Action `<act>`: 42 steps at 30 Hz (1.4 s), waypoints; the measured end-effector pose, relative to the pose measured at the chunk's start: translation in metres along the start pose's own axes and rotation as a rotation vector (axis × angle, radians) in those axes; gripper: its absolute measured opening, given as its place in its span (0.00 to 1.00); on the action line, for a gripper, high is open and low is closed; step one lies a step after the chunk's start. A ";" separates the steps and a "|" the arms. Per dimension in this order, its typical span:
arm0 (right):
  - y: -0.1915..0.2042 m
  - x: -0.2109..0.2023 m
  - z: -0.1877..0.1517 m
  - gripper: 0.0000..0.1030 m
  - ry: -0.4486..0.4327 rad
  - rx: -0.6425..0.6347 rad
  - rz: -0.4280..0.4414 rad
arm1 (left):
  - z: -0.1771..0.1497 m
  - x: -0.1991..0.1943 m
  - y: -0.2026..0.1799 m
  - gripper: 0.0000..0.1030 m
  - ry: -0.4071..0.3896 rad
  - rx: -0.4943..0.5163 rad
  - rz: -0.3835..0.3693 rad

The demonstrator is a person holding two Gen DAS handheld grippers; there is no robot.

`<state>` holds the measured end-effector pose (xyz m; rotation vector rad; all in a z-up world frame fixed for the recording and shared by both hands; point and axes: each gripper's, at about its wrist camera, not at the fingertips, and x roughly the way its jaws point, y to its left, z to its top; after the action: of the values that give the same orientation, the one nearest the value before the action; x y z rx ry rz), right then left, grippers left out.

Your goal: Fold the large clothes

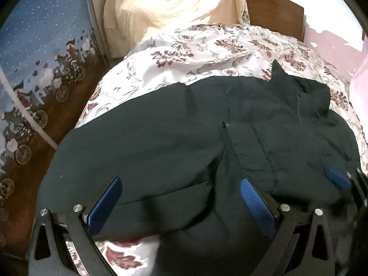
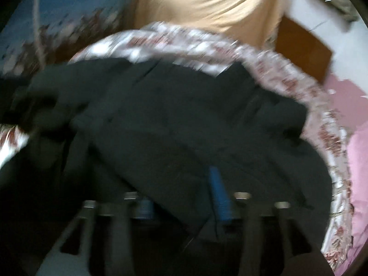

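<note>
My dark garment (image 1: 174, 133) lies spread across the bed (image 1: 207, 46), on its flowered cover, and it fills most of what I see from both wrists. One end of it is bunched into folds toward the wooden headboard (image 1: 273, 9); the smoother, flatter part runs away from the headboard toward the bed's floor-side edge. My left tool (image 1: 181, 197) hangs over the garment's near edge with its blue pads wide apart and nothing gripped between them. My right tool (image 2: 181, 197) sits low over the same cloth on the headboard side of the left one; its view is blurred, its pads stand apart, and dark fabric lies between them without being pinched. A cream curtain (image 1: 165, 2) hangs beside the headboard.
</note>
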<state>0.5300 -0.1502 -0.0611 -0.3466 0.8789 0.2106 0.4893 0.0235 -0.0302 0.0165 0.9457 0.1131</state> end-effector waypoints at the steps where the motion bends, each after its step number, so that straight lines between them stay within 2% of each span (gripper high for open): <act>1: 0.003 -0.008 -0.010 0.84 0.008 -0.013 0.041 | -0.001 -0.001 -0.004 1.00 -0.013 0.012 0.004; 4: -0.008 -0.045 -0.035 0.86 -0.015 -0.008 0.098 | 0.000 -0.002 -0.027 1.00 -0.050 0.052 0.003; 7: -0.049 -0.090 -0.059 0.86 -0.067 0.065 0.118 | 0.001 -0.006 -0.050 1.00 -0.098 0.096 -0.001; 8: -0.061 -0.097 -0.066 0.86 -0.084 0.091 0.098 | 0.000 -0.007 -0.059 1.00 -0.115 0.115 0.001; 10: -0.093 -0.109 -0.083 0.86 -0.128 0.152 -0.014 | -0.002 -0.008 -0.073 1.00 -0.146 0.152 0.007; 11: -0.111 -0.111 -0.093 0.86 -0.137 0.191 -0.097 | -0.003 -0.007 -0.079 1.00 -0.159 0.167 0.012; 14: -0.166 -0.088 -0.111 0.86 -0.087 0.317 -0.290 | -0.006 0.003 -0.093 1.00 -0.165 0.202 0.031; 16: -0.196 -0.068 -0.125 0.82 -0.036 0.422 -0.312 | -0.010 0.014 -0.098 1.00 -0.145 0.217 0.036; 17: -0.207 -0.057 -0.131 0.74 -0.017 0.468 -0.300 | -0.013 0.021 -0.099 1.00 -0.133 0.223 0.043; 18: -0.215 -0.046 -0.145 0.70 0.009 0.517 -0.279 | -0.016 0.026 -0.100 1.00 -0.120 0.228 0.046; 22: -0.220 -0.006 -0.171 0.71 0.065 0.609 -0.190 | -0.025 0.046 -0.099 1.00 -0.071 0.226 0.019; 26: -0.216 0.003 -0.184 0.80 0.064 0.648 -0.171 | -0.031 0.055 -0.097 1.00 -0.064 0.205 -0.011; 29: -0.224 0.023 -0.179 0.82 0.062 0.670 -0.156 | -0.035 0.060 -0.095 1.00 -0.061 0.184 -0.033; 34: -0.226 0.021 -0.177 0.86 0.062 0.666 -0.162 | -0.036 0.059 -0.086 1.00 -0.060 0.138 -0.094; 39: -0.228 0.019 -0.176 0.90 0.067 0.669 -0.168 | -0.035 0.023 -0.053 1.00 -0.049 0.032 -0.171; 42: -0.217 -0.001 -0.162 0.90 0.075 0.667 -0.225 | -0.045 -0.020 -0.018 1.00 -0.080 0.003 -0.123</act>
<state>0.4832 -0.4120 -0.1102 0.1719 0.9238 -0.3056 0.4423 0.0023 -0.0416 -0.0339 0.8651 -0.0031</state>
